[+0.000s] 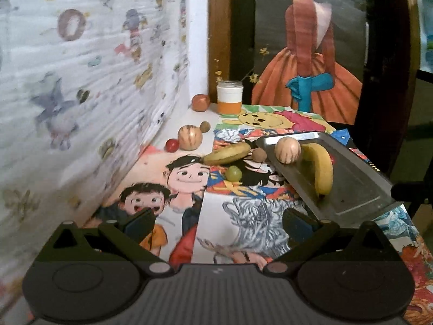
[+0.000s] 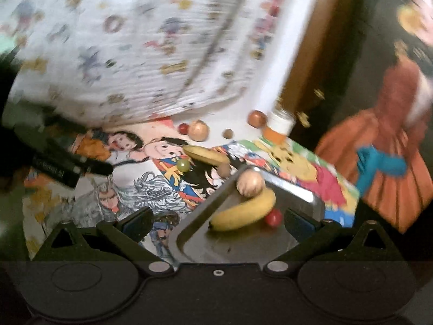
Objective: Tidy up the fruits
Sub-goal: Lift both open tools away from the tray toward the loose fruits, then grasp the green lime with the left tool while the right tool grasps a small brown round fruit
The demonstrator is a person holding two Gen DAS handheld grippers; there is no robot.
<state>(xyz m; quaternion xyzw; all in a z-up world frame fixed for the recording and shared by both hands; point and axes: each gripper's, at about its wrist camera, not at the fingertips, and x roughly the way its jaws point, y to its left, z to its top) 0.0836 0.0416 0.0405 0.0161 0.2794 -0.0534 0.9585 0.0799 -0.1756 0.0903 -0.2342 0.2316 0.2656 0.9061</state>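
Left wrist view: the left tongs (image 1: 217, 223) are spread wide with nothing between their fingers, held above a tabletop papered with cartoon pictures (image 1: 189, 189). Ahead and to the right lies a metal tray (image 1: 360, 187), its near corner just beside the right finger. On the tray a yellow banana (image 1: 320, 169) curves with its long axis running from far to near, stem end nearest the tongs, and a pale striped round fruit (image 1: 287, 150) touches its far end. Off the tray, straight ahead, a second banana (image 1: 227, 153) lies crosswise, pointing left to right, with a small brown fruit (image 1: 259, 154) at its right tip and a green grape (image 1: 234, 173) just in front. Farther left sit another striped fruit (image 1: 190, 137), a small red fruit (image 1: 172, 145), a brown ball (image 1: 205, 126), an apple (image 1: 200, 102) and a jar (image 1: 229, 97) near the wall. The paper directly ahead of the tongs is open. Right wrist view, blurred: the right tongs (image 2: 217, 223) are also spread and hold nothing, poised over the tray's (image 2: 189, 233) near left corner. The tray banana (image 2: 245, 212) lies crosswise between the fingers, its stem end toward the left finger, the striped fruit (image 2: 250, 182) behind it and a red fruit (image 2: 273, 218) beside the right finger. The other tongs (image 2: 67, 166) show at far left.
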